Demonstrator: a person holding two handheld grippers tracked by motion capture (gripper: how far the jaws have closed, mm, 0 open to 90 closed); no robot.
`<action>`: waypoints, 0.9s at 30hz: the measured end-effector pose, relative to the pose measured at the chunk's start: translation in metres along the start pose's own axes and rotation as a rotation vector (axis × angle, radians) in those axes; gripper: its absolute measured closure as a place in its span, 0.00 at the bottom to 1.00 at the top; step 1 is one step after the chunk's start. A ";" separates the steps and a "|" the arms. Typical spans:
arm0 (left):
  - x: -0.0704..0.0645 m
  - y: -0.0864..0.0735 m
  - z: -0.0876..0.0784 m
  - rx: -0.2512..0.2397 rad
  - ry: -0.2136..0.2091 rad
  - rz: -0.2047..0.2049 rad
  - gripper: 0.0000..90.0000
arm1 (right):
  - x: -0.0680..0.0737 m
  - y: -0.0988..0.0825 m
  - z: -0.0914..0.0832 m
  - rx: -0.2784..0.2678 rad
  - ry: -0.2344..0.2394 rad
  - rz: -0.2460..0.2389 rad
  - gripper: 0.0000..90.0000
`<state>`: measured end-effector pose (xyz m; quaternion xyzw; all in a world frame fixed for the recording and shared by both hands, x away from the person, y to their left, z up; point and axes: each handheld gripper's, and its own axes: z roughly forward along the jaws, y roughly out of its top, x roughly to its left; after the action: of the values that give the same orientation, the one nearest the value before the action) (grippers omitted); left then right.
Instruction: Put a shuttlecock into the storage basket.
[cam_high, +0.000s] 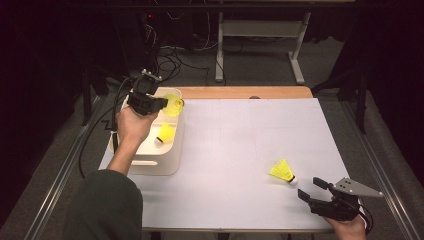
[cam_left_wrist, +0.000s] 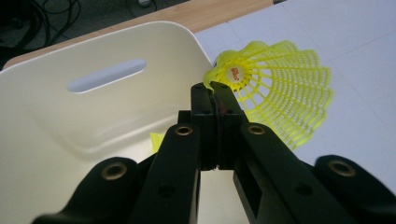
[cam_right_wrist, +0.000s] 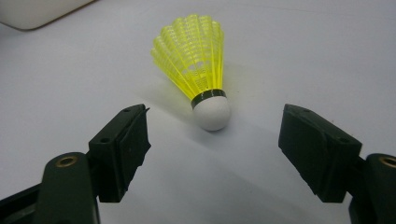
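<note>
My left gripper is shut on the rim of a yellow mesh shuttlecock, which hangs above the far right corner of a cream bin. In the left gripper view the jaws meet at the gripper tip, pinching the edge of that shuttlecock's skirt beside the bin wall. Another shuttlecock lies inside the bin. A third shuttlecock lies on the white mat just ahead of my open right gripper. Its white cork points at the gap of the right gripper, below the yellow skirt.
A white mat covers the table, with a wooden strip along the far edge. The bin has a slot handle. Cables and a desk frame stand on the floor beyond the table.
</note>
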<state>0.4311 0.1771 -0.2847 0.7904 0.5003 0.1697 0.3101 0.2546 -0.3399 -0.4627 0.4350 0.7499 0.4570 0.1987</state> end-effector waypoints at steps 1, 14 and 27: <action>0.000 0.000 0.000 0.000 0.000 0.000 0.99 | 0.000 0.000 0.000 0.000 0.000 0.000 0.28; 0.006 -0.005 -0.004 0.004 0.010 -0.005 0.99 | 0.000 0.000 0.000 0.000 -0.001 0.001 0.28; 0.015 -0.013 0.004 0.027 0.030 -0.025 0.99 | 0.000 0.000 0.000 0.002 -0.003 0.001 0.28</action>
<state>0.4309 0.1932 -0.2968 0.7854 0.5171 0.1707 0.2943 0.2548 -0.3398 -0.4629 0.4363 0.7499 0.4556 0.1992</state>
